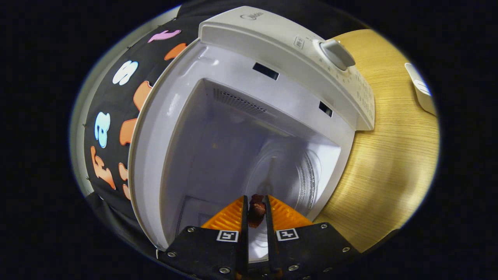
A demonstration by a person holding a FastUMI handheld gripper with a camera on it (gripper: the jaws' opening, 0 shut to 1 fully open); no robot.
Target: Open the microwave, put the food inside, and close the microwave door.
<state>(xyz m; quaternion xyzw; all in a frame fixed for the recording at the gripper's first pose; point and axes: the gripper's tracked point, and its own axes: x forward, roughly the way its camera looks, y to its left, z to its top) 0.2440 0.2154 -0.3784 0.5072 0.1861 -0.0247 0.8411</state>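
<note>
Two fingers [238, 217] of the gripper [256, 210] pinched close together, clenched on a small dark reddish piece of food [256, 212] held between them, both pressing its sides. Held at the open mouth of the microwave [272, 42], pointing into the cavity [233, 147]. Seen strongly tilted, so that the white casing leans over toward the wooden table [389, 155]. Door swung out of the opening, not visible as a separate panel. Just beyond the fingertips, a round glass turntable [295, 175] on the cavity floor, ribbed at its rim, bare. Above it, on the inner wall, a strip of fine vent holes [237, 102]. On the front frame of the opening, two dark rectangular latch slots [265, 71], well apart along that frame. Past the frame, the control panel [362, 93] with one large round knob [337, 53] near its far end and small printed marks running down toward the table; marks too small to make out. Standing on the light wood-grain table top, with bare wood stretching away on the panel side. Near the far edge of the table, beyond the knob, a pale flat object [420, 89], partly cut off, kind unclear. Behind the microwave, on the side away from the table, the booth's black cloth wall [109, 97].
</note>
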